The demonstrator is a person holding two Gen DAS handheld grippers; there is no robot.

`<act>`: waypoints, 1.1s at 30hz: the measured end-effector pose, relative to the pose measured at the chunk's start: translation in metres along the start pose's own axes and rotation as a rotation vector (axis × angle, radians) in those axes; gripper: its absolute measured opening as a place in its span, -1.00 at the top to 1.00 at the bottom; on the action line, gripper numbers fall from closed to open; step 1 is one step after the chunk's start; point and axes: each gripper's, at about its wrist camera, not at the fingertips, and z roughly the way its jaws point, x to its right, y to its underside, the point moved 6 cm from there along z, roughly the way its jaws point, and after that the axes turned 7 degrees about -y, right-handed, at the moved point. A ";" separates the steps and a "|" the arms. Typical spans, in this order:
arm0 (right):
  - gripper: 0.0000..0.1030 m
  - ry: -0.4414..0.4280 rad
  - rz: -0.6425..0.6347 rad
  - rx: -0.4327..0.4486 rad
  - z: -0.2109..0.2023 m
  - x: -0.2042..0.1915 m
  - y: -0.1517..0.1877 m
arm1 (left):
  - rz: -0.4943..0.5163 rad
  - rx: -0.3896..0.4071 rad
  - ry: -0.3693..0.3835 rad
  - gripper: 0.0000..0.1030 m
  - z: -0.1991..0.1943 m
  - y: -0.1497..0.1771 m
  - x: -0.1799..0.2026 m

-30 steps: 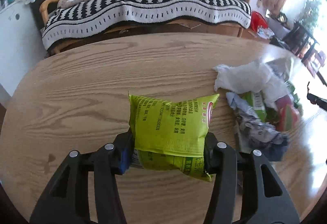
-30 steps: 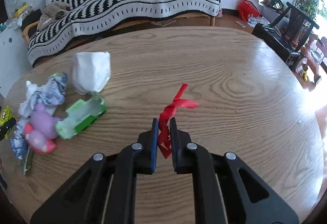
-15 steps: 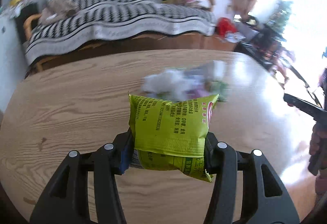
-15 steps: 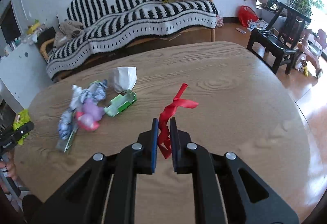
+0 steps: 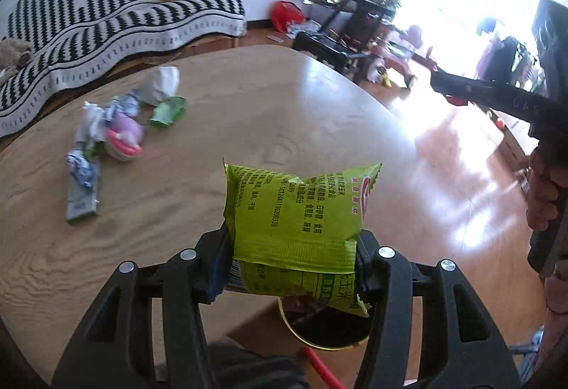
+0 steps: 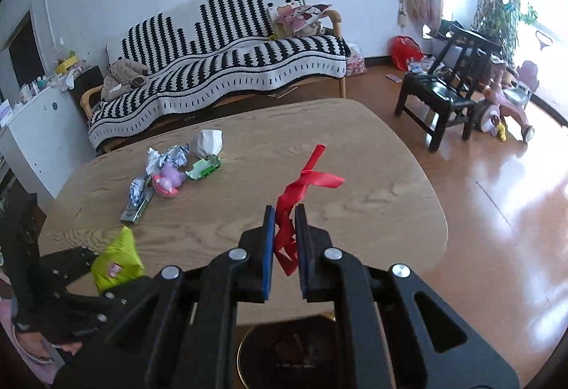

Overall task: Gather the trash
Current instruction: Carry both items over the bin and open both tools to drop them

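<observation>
My left gripper is shut on a green snack packet, held above the table's near edge. The packet also shows in the right wrist view. My right gripper is shut on a red ribbon that sticks up past the fingers. A round dark bin with a gold rim sits on the floor just below both grippers; it also shows in the right wrist view. A pile of trash lies on the far left of the wooden table.
The pile holds a white tissue wad, a green carton, a pink wrapper and crumpled foil. A striped sofa stands behind the table. A black chair and a pink tricycle stand at the right.
Both grippers have pulled back and up from the table with their loads. The view has swung right, and the bin on the floor has come into view below them.
</observation>
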 end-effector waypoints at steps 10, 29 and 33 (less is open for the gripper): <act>0.77 -0.005 0.071 -0.174 0.031 0.025 0.097 | 0.018 -0.106 0.014 -0.04 0.024 0.043 0.049; 0.77 0.015 0.367 -0.395 0.091 0.074 0.249 | 0.083 -0.355 0.014 -0.04 0.102 0.125 0.081; 0.77 0.020 0.347 -0.394 0.091 0.071 0.241 | 0.092 -0.357 0.024 -0.05 0.101 0.124 0.078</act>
